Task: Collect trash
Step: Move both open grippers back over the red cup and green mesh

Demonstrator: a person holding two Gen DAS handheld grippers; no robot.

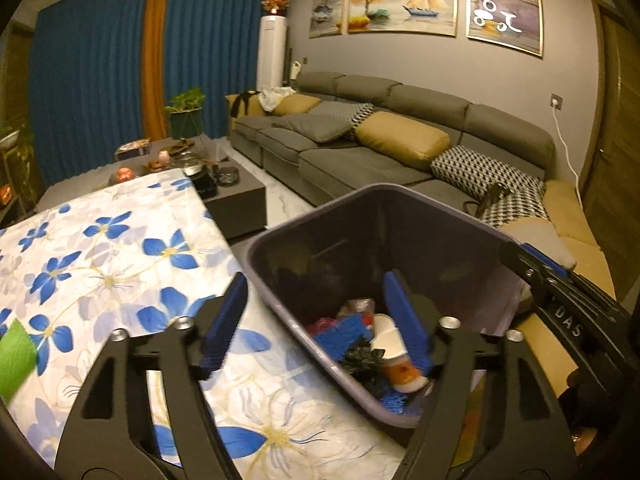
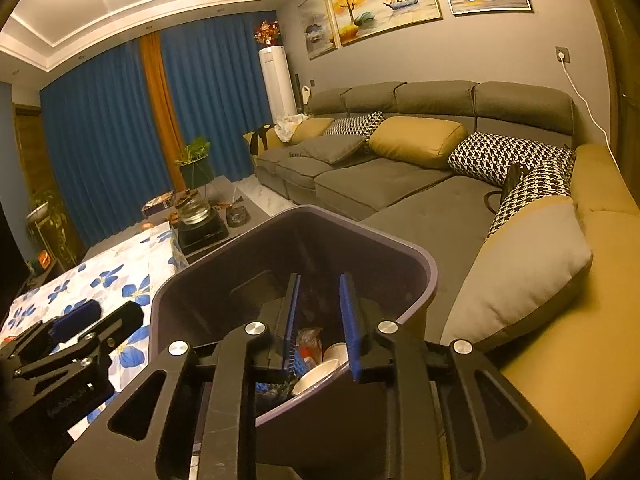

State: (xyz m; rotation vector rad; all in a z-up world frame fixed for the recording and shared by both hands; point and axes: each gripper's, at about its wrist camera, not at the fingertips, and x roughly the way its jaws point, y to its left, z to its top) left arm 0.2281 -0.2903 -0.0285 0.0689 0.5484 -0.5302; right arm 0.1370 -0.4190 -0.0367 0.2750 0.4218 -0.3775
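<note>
The right gripper (image 1: pixel 568 312) reads "DAS" (white, on black).

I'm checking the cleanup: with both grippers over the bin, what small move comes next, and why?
Probably draw the left gripper back over the table toward the green scrap at its edge. Both the left and the right gripper are open and empty above the bin, where trash already lies, so that scrap seems left.

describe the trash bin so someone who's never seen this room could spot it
Start at the table with the blue-flowered cloth; the bin stands at its edge, towards the grey sofa. It is the only dark purple open tub, with cups and wrappers inside.
</note>
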